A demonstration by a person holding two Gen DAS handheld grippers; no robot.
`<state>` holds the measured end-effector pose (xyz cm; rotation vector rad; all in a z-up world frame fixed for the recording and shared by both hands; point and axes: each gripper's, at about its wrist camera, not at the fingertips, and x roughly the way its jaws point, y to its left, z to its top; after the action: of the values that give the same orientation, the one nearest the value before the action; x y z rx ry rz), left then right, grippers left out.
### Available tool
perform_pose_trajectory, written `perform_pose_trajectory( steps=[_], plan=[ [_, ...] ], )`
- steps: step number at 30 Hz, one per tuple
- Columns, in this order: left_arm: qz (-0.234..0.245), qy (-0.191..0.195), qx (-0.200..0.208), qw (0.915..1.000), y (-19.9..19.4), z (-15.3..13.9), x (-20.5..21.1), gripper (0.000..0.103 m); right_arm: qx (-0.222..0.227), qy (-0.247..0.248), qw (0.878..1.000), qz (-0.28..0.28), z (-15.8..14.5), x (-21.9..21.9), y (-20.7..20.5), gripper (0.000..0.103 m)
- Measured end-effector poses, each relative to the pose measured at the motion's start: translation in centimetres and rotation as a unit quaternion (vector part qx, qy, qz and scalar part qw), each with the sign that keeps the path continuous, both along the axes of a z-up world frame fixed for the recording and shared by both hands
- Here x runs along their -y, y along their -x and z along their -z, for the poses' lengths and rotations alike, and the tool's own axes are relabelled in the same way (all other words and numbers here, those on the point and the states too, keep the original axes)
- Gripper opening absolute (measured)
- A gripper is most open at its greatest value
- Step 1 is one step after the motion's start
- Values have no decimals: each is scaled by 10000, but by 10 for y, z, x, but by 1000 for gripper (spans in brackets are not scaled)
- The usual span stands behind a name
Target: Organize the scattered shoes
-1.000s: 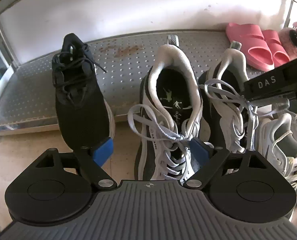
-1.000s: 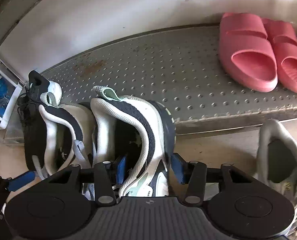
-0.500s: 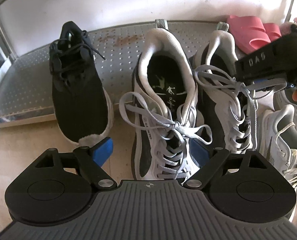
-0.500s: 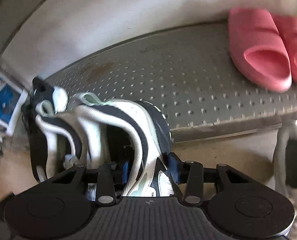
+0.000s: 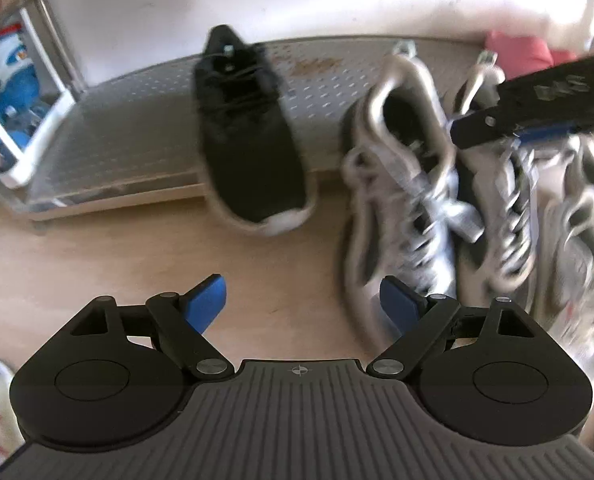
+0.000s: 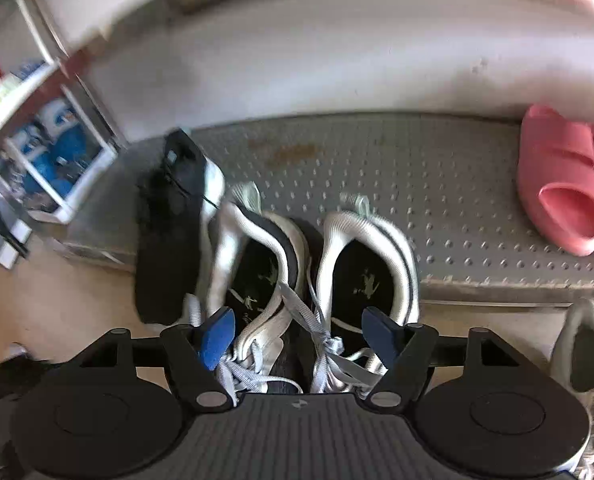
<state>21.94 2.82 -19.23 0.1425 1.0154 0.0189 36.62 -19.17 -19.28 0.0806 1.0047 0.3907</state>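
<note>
A black sneaker [image 5: 253, 152] lies with its heel on the low metal shelf [image 5: 137, 128] and its toe on the wooden floor. To its right a pair of grey-and-white sneakers [image 5: 401, 200] [image 5: 497, 216] stands heel-first against the shelf edge. My left gripper [image 5: 303, 304] is open over bare floor, just left of that pair, with nothing between its pads. My right gripper [image 6: 299, 336] hangs over the pair [image 6: 369, 272]; its jaws are opening, and the shoes' laces and collars lie between the pads without being pressed. From the left wrist view, it shows at the top right [image 5: 537, 108].
Pink slippers [image 6: 557, 192] sit on the shelf [image 6: 417, 184] at the right. The black sneaker [image 6: 169, 232] is left of the pair. Another pale sneaker [image 6: 585, 352] lies on the floor at the right. A rack post and blue-and-white packages [image 5: 5, 80] stand at the left.
The right jaws have widened and let go of the sneaker collar they pinched, and that gripper has drawn back and up. The left gripper has shifted left, off the grey sneaker to bare floor.
</note>
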Motion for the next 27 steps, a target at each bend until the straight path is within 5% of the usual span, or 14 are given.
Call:
perform_pose_trajectory(
  steps=[3, 5, 9, 14, 23, 27],
  plan=[
    [-7, -420, -44, 9991, 8, -5, -31, 88, 20, 170, 9998, -54, -9, -13, 0, 69],
    [-357, -369, 12, 9987, 9, -9, -61, 88, 203, 337, 9988, -308, -26, -25, 4, 71],
    [-1051, 216, 195, 9940, -2, -9, -89, 88, 193, 545, 9929, -1037, -57, -55, 6, 74],
    [-1386, 1128, 542, 9824, -27, -11, -99, 88, 126, 708, 9907, -1159, -67, -86, -3, 75],
    [-1508, 1943, 711, 9667, -87, -1, -97, 88, 594, 323, 9930, -967, -43, -88, -4, 74],
    [-1325, 1718, 1080, 9702, -123, -7, -78, 88, 634, 412, 9937, -825, -38, -71, -9, 74]
  ],
)
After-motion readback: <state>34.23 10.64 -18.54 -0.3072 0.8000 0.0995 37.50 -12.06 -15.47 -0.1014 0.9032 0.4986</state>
